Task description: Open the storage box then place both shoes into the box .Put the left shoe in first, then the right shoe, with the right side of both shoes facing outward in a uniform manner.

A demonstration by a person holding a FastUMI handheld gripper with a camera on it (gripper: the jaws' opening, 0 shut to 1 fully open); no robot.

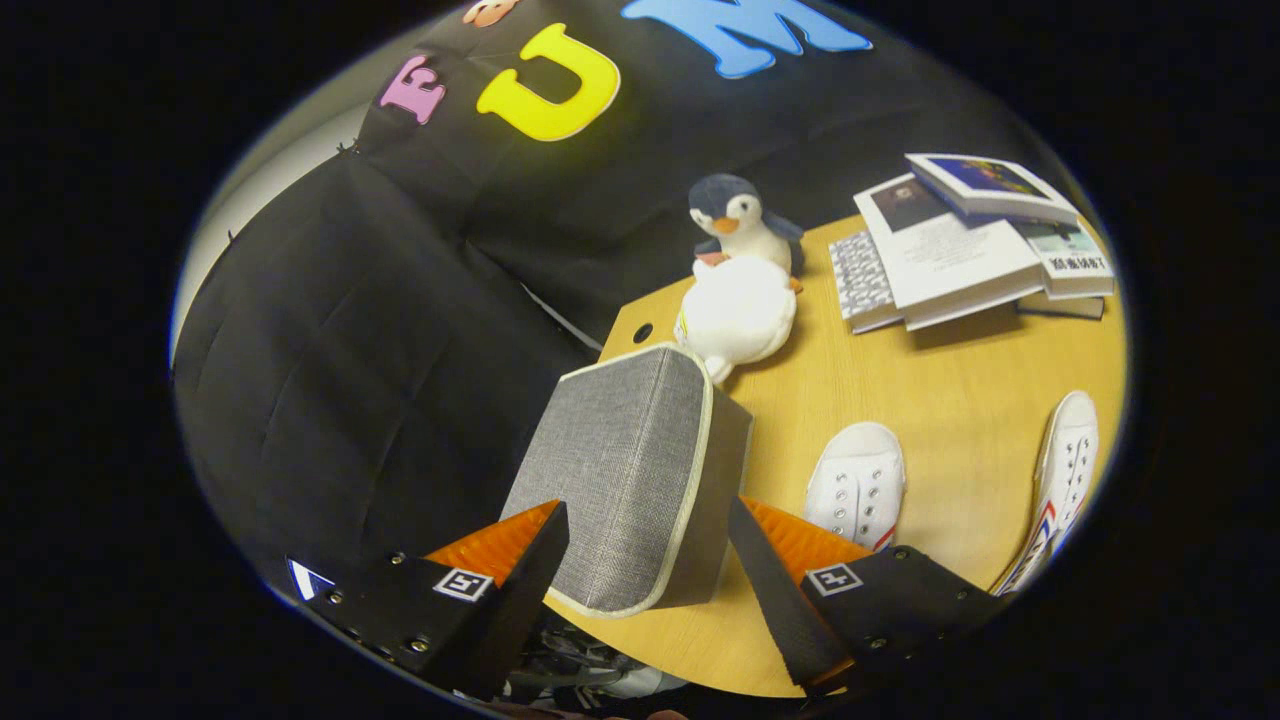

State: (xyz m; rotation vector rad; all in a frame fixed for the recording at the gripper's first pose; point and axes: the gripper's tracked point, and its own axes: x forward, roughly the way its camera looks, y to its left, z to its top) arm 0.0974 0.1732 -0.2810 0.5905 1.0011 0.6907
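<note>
The gripper [648,555] has its two fingers spread wide apart, and the grey storage box [625,480] stands between them, with a gap to each finger so that neither seems to press on it. Just beyond the right finger, two white shoes lie on the wooden table [960,420]: the nearer shoe [858,485] close to the box, the other shoe [1060,480] further to the right. Farther ahead, behind the box, a plush penguin [740,280] sits, and a pile of books [970,245] lies beyond the shoes.

Grey box [625,470], white shoes [858,487]
</note>
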